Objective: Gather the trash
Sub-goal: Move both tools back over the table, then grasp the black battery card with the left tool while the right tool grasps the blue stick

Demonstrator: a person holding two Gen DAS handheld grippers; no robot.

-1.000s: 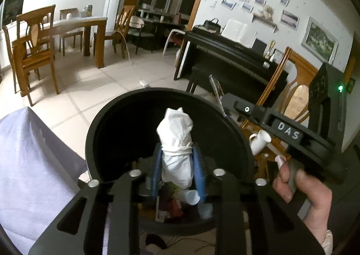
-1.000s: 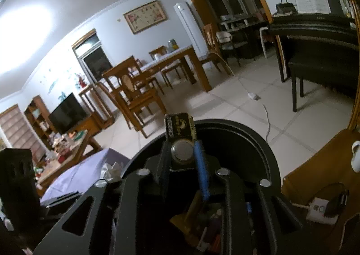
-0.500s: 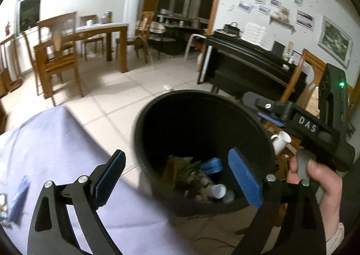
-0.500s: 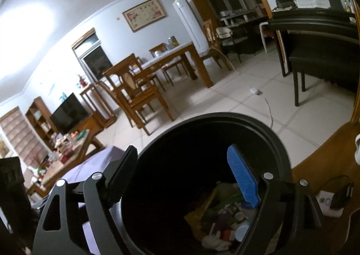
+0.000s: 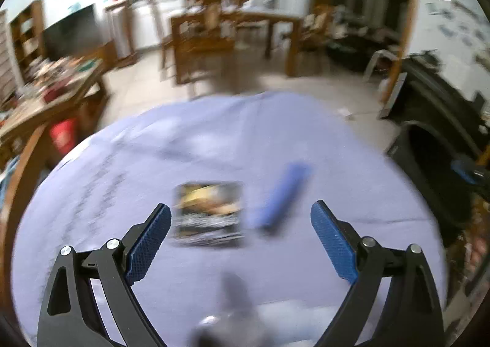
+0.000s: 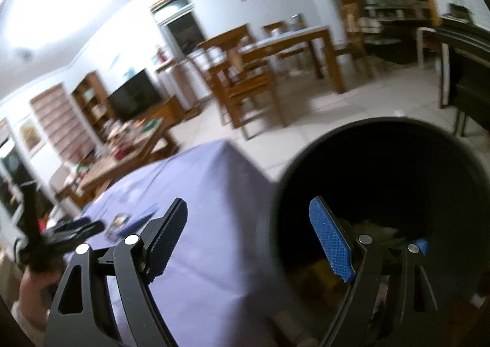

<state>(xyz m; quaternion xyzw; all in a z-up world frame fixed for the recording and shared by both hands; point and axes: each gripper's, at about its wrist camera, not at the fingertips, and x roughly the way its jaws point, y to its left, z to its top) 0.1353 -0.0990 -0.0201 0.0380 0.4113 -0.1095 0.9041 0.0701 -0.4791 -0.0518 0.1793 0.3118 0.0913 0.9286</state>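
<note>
The left gripper [image 5: 239,224] hangs over the lilac-covered bench [image 5: 214,145] with its jaws spread wide and nothing between them. 2 pieces of trash lie ahead of it, close together: a flat printed packet [image 5: 209,214] near 11 o'clock of the jaw gap, and a blue wrapper [image 5: 280,194] near 1 o'clock. The right gripper [image 6: 248,236] is also wide open and empty, straddling the rim of the black bin [image 6: 382,169], which stands off the bench's edge at 3 o'clock and already holds rubbish.

The step in hand looks like the next pick. Both views are blurred, so steady the hand first. Take 1 item, not both. The packet lies flat, so come down steeply and pinch across an edge; the raised wrapper should be easier to grip.
</note>
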